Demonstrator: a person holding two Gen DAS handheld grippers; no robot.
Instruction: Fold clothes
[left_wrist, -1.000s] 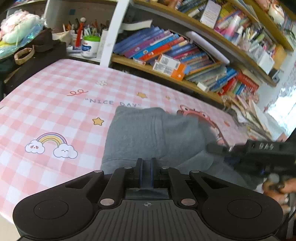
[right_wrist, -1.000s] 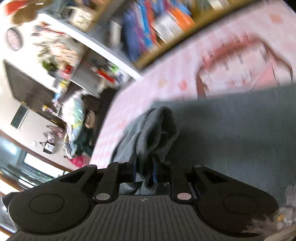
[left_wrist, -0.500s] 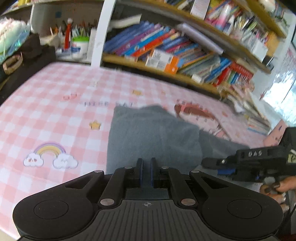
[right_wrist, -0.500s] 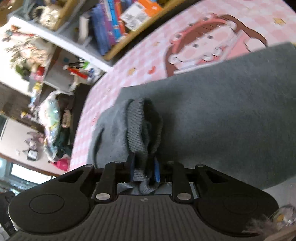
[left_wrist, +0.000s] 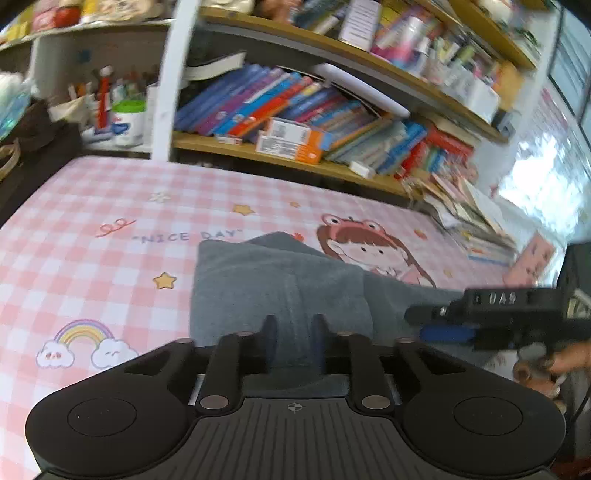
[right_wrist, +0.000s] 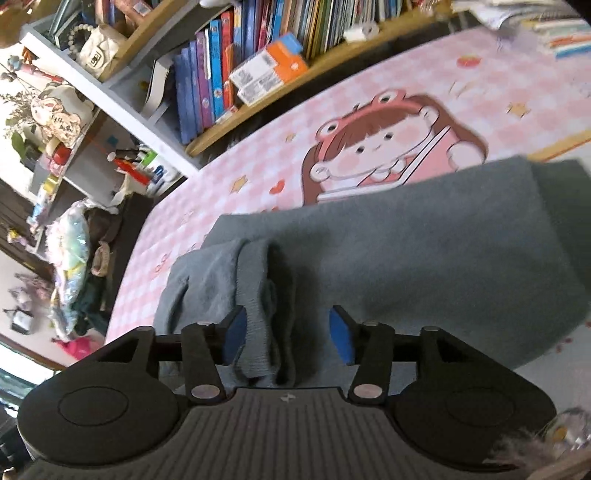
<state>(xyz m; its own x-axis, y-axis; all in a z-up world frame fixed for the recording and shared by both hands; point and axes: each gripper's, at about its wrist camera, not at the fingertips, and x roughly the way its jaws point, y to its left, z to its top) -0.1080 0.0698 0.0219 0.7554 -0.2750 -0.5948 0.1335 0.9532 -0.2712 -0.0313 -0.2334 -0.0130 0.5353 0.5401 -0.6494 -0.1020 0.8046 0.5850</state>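
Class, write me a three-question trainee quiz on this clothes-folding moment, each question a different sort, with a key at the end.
1. True or false: the right gripper is clamped shut on the grey garment.
2. Multiple choice: the ribbed cuff lies (A) between the right gripper's open fingers, (B) on the bookshelf, (C) off the pink checked cloth.
3. Fill in: the left gripper is ____ above the garment's near edge.

Key: 1 false; 2 A; 3 open.
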